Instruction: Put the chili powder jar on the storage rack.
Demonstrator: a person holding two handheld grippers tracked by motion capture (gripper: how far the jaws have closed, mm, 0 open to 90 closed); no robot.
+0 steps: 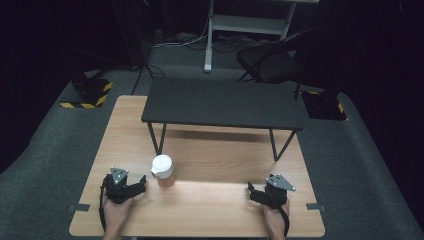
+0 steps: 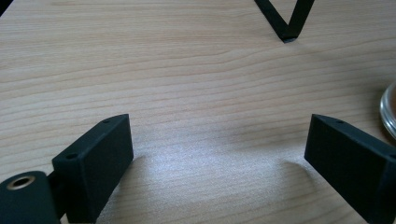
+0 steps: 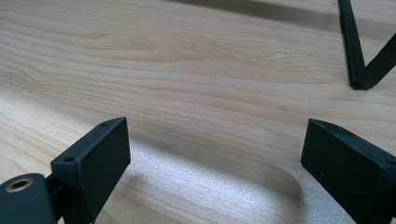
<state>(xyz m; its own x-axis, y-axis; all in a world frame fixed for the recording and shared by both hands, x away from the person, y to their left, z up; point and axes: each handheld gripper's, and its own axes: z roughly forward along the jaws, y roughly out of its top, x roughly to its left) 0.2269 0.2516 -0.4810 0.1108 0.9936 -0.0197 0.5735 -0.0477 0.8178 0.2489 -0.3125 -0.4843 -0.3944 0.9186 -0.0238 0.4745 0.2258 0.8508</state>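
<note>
Standing between tools: white-lidded jar (image 1: 162,170), just beside left tool (image 1: 141,184).

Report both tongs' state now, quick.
Left tongs: open, holding nothing, resting on the table beside the white-lidded jar.
Right tongs: open, holding nothing, resting on the table.

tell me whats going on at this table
A person sits at a wooden table with a gripper in each hand. The left gripper and right gripper both rest open on the near edge, holding nothing. A jar with a white lid stands just right of the left gripper, untouched, in front of a small black shelf.
</note>
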